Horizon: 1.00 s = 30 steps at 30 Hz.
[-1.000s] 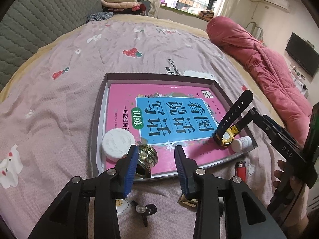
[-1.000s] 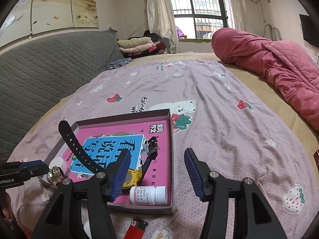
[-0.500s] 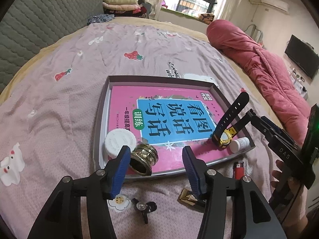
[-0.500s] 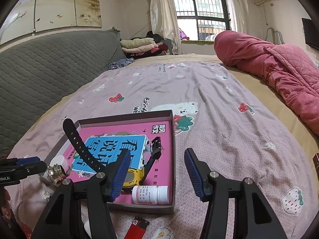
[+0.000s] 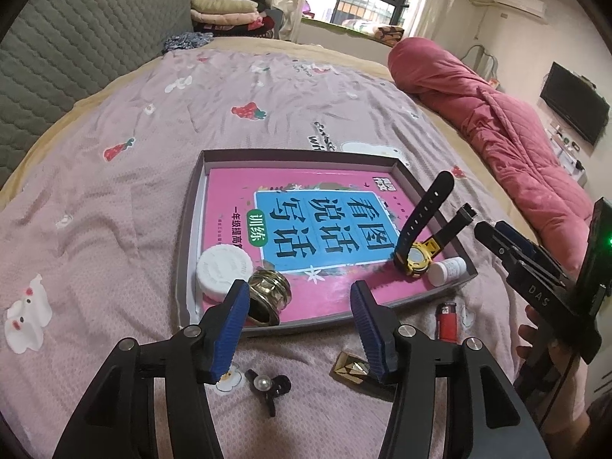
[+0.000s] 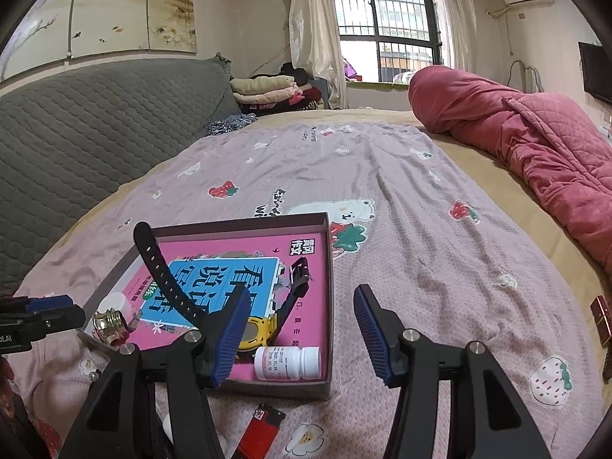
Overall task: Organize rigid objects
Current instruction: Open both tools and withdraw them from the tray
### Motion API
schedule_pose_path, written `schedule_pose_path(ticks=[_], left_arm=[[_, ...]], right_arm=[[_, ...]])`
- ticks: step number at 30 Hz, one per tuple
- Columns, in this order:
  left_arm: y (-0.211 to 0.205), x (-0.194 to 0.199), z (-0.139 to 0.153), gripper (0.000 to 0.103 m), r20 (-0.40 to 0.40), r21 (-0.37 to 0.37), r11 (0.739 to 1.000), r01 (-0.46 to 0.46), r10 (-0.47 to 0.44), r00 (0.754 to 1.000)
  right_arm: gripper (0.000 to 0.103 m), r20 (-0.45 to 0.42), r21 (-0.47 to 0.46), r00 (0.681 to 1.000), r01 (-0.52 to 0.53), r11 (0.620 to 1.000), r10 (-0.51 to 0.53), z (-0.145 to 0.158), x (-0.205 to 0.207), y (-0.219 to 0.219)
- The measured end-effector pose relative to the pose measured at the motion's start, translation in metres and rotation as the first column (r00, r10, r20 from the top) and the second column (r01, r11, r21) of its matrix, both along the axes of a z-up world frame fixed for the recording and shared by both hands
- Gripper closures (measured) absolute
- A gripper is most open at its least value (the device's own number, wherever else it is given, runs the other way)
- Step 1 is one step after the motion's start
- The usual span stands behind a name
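The bed (image 5: 153, 199), under a pink printed sheet, fills most of both views. A rolled red quilt (image 5: 497, 114) lies along the upper right.

A shallow box (image 5: 189, 229) sits at centre frame in the left wrist view. A pink and blue book (image 5: 321, 225) covers its floor. On the book rest a wristwatch (image 5: 419, 258) with upright straps at right, a white round lid (image 5: 223, 271) at lower left, a brass fitting (image 5: 267, 296) just beside the lid, and a small white pill bottle (image 5: 445, 269) in the lower right corner.

Outside the box, on the sheet along the lower edge of the frame: a red lighter (image 5: 446, 319), a small gold object (image 5: 350, 367) and a black clip with a pearl (image 5: 267, 384).

The left gripper (image 5: 298, 329) is spread, with nothing between its jaws; its left pad stands just in front of the brass fitting. The right gripper (image 6: 302, 332) is likewise spread and empty, above the near right corner of the box.

Risks, as judged:
- The soft sheet gives way, so small items may sink or slide when pinched.
- The gold object lies partly hidden behind the left gripper's right finger and could be knocked aside.
- The lighter lies close to the box wall; a low approach could strike the wall and shift the contents.
- The brass fitting lies on its side and may roll.
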State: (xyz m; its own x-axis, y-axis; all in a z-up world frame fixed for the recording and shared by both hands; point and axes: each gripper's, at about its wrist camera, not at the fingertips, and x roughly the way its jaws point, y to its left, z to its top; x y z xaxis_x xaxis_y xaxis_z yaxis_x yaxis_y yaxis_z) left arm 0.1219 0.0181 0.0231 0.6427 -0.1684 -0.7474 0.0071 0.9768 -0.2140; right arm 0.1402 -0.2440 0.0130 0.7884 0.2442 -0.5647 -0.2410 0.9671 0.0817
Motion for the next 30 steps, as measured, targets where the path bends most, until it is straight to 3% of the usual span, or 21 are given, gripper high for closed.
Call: schedule_pose_path(ticks=[30], left_arm=[[-0.007, -0.026, 0.016, 0.044, 0.017, 0.016, 1.0, 0.012, -0.012, 1.0]], right_arm=[[0.047, -0.023, -0.026, 1.0, -0.021, 0.999, 0.021, 0.004, -0.042, 0.01]])
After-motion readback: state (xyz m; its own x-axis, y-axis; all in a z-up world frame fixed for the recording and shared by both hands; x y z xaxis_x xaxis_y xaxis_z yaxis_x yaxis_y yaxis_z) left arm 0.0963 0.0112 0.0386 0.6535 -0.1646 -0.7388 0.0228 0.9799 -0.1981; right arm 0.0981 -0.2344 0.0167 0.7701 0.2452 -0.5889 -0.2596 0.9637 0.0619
